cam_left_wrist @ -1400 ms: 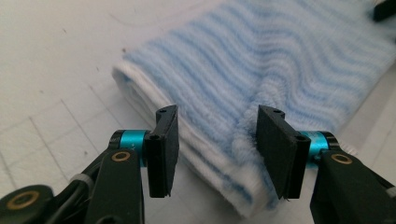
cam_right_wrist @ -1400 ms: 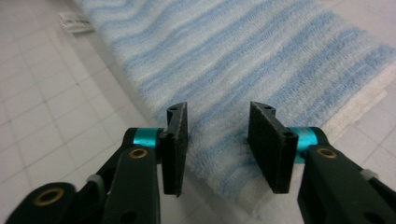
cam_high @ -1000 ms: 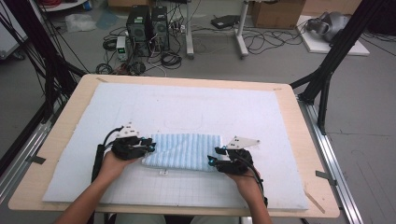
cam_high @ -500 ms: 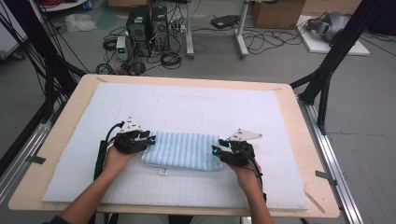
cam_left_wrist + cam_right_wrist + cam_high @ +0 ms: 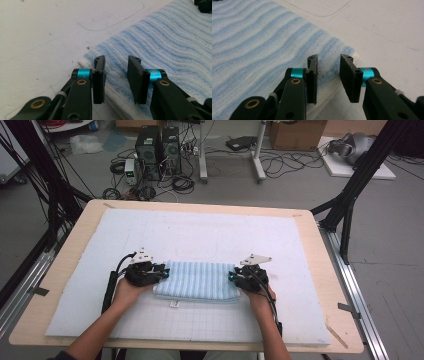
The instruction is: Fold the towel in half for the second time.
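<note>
A folded light-blue striped towel lies flat on the white mat, toward the near side. My left gripper sits at its left end and my right gripper at its right end, both pointing inward. In the left gripper view my left gripper hovers over the towel's corner; its jaws have just been closing, a gap remains, and nothing is pinched. In the right gripper view my right gripper is likewise over the towel's edge, jaws just closing, still apart, with only the towel's edge beneath the gap.
The white mat covers a wooden table. A small white tag lies by the towel's near edge. Black frame posts stand at the table's sides. Computers and cables sit on the floor beyond.
My right gripper has slid a little away from the person along the towel's right end. The left gripper has hardly moved. The towel lies a bit flatter and wider.
</note>
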Action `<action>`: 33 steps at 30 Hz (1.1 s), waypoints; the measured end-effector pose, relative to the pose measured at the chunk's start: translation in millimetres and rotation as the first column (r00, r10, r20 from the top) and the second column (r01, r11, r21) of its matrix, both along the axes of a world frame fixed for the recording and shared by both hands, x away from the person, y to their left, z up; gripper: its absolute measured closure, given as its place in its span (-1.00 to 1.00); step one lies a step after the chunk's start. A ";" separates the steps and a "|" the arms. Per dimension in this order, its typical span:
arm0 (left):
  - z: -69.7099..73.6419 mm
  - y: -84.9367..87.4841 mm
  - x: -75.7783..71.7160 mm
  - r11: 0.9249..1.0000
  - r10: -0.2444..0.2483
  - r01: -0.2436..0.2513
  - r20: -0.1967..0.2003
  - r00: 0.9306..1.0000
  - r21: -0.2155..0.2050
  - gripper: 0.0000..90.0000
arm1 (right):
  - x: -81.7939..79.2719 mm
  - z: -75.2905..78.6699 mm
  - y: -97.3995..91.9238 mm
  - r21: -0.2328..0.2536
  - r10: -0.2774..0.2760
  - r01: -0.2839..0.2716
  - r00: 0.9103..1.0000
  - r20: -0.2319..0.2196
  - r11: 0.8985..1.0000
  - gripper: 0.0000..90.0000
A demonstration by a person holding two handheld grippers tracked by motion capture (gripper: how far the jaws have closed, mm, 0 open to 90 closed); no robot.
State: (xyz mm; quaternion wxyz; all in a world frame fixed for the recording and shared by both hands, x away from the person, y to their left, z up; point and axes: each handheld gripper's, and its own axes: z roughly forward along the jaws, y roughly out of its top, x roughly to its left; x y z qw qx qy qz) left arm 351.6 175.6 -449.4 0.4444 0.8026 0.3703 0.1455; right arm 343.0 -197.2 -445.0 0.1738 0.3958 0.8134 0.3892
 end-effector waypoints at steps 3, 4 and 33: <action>0.0 2.7 -1.5 1.000 0.028 -0.028 0.000 1.000 0.007 0.50 | -0.1 -0.4 -0.7 -0.011 -0.007 0.007 1.000 0.010 1.000 0.40; 0.0 2.7 -1.5 1.000 0.028 -0.028 0.000 1.000 0.007 0.50 | -0.1 -0.4 -0.7 -0.011 -0.007 0.007 1.000 0.010 1.000 0.40; 39.5 61.5 -15.9 0.943 0.052 0.020 0.205 0.977 -0.331 -0.63 | -55.0 43.9 -72.0 0.089 -0.128 0.111 0.966 0.226 0.990 -0.78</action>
